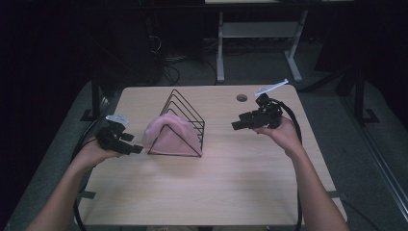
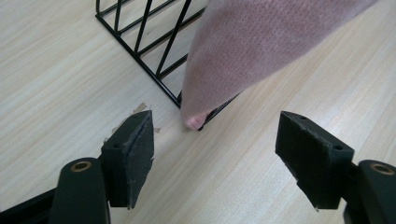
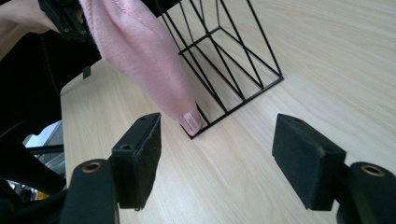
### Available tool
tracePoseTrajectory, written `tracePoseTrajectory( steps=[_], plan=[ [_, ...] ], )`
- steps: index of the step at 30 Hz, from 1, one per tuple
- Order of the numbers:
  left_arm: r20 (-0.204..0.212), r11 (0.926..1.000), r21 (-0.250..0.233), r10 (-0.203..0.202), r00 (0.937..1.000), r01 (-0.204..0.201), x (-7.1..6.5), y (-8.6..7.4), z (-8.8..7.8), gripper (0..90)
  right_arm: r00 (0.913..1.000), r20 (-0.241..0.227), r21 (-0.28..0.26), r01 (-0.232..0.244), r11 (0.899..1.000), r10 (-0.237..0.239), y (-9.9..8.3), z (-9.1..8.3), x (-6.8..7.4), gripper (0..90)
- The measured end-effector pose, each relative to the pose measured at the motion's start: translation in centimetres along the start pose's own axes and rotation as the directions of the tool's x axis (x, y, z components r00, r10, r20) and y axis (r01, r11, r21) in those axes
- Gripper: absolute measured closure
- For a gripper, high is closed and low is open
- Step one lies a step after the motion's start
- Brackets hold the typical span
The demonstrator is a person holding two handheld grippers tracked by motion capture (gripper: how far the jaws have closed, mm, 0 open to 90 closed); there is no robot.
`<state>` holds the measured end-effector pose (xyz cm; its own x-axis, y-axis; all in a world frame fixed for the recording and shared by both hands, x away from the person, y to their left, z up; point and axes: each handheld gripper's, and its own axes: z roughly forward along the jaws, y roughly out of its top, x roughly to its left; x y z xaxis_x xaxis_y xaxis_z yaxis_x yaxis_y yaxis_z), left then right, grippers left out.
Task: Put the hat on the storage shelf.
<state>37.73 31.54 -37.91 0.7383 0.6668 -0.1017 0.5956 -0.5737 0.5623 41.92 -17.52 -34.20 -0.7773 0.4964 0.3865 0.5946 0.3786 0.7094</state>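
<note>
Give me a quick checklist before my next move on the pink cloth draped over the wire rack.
1. Left gripper open, nothing between its pads: ok.
2. Right gripper open and empty: ok.
3. Pink cloth draped over the front of the black wire rack: ok.
4. Rack standing flat on the table: ok.
5. Cloth corner hanging down to the tabletop at the rack's corner, within view of both grippers: ok.
6. Cloth free of snags on the wires: cannot tell.

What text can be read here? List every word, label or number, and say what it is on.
None can be read.
Small label at the corner of the pink cloth draped over the black wire rack: faint marks, too small and blurred to read.
</note>
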Motion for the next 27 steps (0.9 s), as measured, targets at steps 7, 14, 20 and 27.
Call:
tracePoseTrajectory(
  steps=[7, 14, 20, 27],
  plan=[
    [-0.009, 1.0, -0.002, 0.004, 1.0, -0.004, -0.3, -0.3, 0.0, 26.9, 0.9995, 0.02, -0.008, -0.025, 1.0, 0.025, -1.5, -0.9, -0.6, 31.8],
    [-0.011, 0.9999, -0.008, -0.008, 0.9999, 0.008, -0.3, -1.1, -0.1, 26.9, 0.997, 0.036, -0.005, -0.069, 0.998, 0.069, -3.7, -1.7, -1.3, 30.6],
    [-0.016, 0.9999, -0.006, -0.014, 0.9998, 0.014, -0.2, -1.8, 0.1, 26.9, 0.9952, 0.051, -0.005, -0.083, 0.997, 0.084, -5.4, -2.4, -1.6, 29.5],
    [-0.016, 0.9996, -0.018, -0.021, 0.9997, 0.021, -0.5, -2.3, 0.2, 27.0, 0.9915, 0.072, -0.001, -0.109, 0.994, 0.108, -7.3, -3.0, -1.8, 29.0]
  ],
)
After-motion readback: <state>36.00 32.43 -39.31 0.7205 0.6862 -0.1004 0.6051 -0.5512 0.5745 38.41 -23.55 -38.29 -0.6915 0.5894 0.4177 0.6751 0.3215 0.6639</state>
